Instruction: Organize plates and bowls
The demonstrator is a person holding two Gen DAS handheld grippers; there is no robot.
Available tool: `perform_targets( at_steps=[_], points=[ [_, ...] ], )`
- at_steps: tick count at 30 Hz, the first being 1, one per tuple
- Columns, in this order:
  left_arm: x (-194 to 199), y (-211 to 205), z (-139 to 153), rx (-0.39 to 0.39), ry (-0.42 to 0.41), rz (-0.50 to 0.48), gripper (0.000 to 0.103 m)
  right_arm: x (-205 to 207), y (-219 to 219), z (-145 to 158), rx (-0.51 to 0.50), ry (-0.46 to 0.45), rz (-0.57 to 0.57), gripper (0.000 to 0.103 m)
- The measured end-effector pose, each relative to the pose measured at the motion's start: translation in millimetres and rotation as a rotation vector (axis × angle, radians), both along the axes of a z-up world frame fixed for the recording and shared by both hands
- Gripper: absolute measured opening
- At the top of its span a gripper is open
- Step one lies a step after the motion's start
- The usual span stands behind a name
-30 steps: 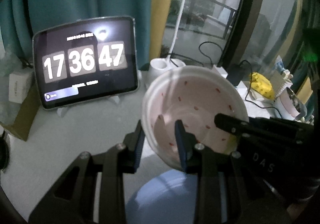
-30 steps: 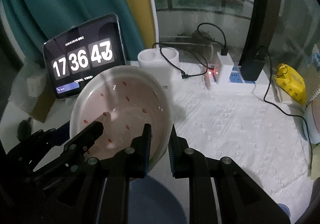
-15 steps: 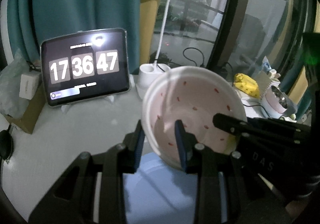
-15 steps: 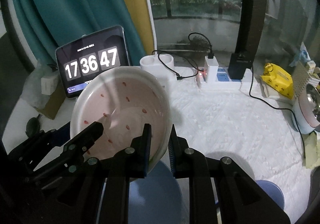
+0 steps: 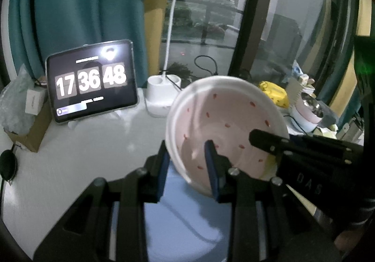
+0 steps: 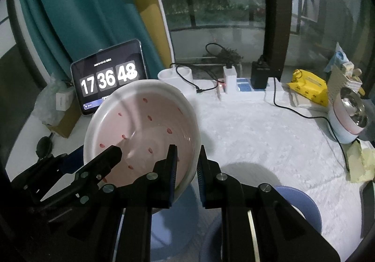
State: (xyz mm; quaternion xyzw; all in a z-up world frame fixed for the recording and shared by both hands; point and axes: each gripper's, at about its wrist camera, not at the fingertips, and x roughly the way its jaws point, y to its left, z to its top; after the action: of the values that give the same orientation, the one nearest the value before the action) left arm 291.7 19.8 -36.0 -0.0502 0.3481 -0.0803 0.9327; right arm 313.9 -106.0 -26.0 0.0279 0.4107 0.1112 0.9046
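Note:
A white bowl with a pink inside and red specks is held in the air by both grippers. My left gripper is shut on its left rim. My right gripper is shut on its right rim. Each gripper shows in the other's view, clamped on the opposite rim. Below the bowl lies a pale blue plate on the table. A blue bowl sits at the lower right in the right wrist view.
A tablet showing a clock stands at the back left. A white desk lamp, a power strip with cables, a yellow pack and a pink-white pot line the back and right. A cardboard box is at the left.
Both grippers have lifted the speckled bowl higher above the table; more of the lamp, the blue plate and the blue bowl has come into view. The grips on the rim are unchanged.

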Motion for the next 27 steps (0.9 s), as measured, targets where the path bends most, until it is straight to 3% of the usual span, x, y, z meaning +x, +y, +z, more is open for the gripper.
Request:
perform_targets(
  at_steps=[27],
  points=[
    [-40, -73, 4, 0.033, -0.006, -0.102, 0.031, -51, -72, 2, 0.035, -0.009, -0.089, 0.017]
  ],
)
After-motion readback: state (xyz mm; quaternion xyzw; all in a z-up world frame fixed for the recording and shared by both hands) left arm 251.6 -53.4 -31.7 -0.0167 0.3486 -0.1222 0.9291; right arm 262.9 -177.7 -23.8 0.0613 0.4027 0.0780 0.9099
